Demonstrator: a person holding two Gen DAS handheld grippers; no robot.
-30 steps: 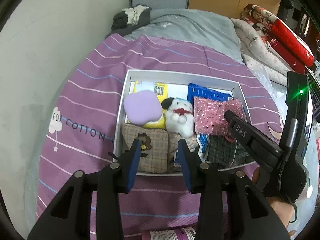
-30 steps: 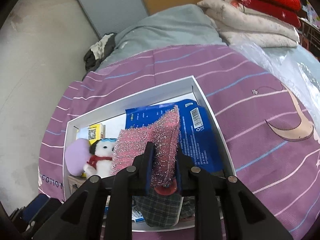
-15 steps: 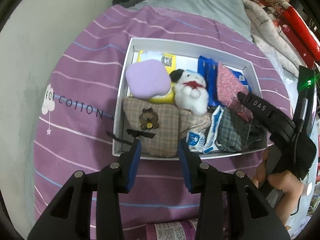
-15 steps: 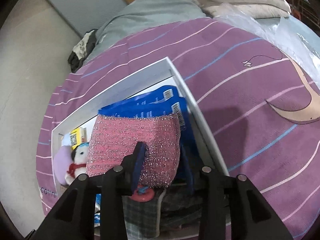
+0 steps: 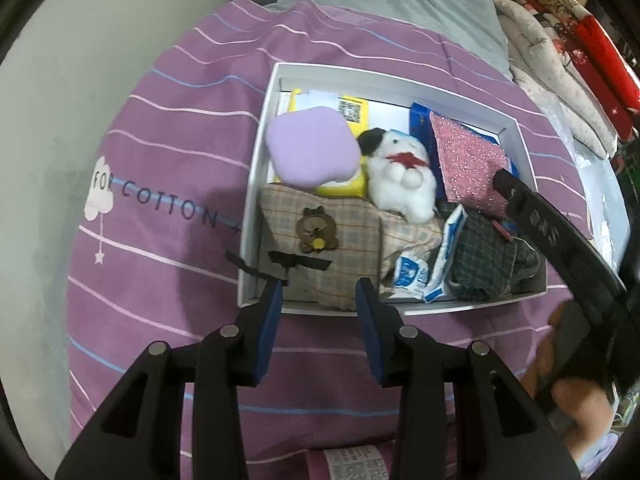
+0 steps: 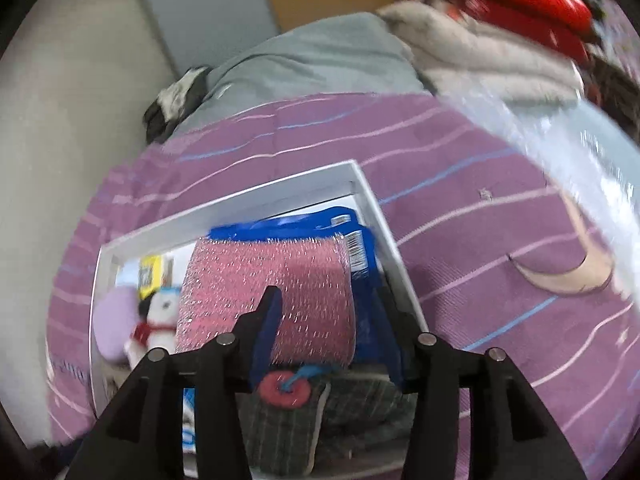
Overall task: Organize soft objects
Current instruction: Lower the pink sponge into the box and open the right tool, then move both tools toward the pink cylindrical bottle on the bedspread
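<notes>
Left wrist view: a white shallow box (image 5: 256, 184) sits on a purple striped bedspread (image 5: 168, 168) printed with "FOR COTTON". Inside, along the left wall, a lilac cloud-shaped cushion (image 5: 312, 152) rests on a yellow packet (image 5: 344, 188). Beside it lies a white plush dog (image 5: 404, 176) with a black ear and red scarf. In front of both lies a beige plaid pouch (image 5: 340, 248) with a brown bear patch. To the right are a blue-and-white wipes packet (image 5: 412, 272), a dark plaid cloth (image 5: 484, 260) and a pink glittery scouring pad (image 5: 468, 168). The left gripper (image 5: 318, 304) hovers at the box's near rim, its blue-padded jaws partly apart with nothing between them. The right gripper's black finger reaches in from the right, its tip at the pad's edge.

Right wrist view, blurred: the right gripper (image 6: 332, 332) has its jaws opening. The pink scouring pad (image 6: 280, 292) lies between them, no longer pinched, resting on a blue packet (image 6: 360, 256) by the box's right wall (image 6: 384, 232). A red round tag (image 6: 284, 390) shows just below the pad.
</notes>
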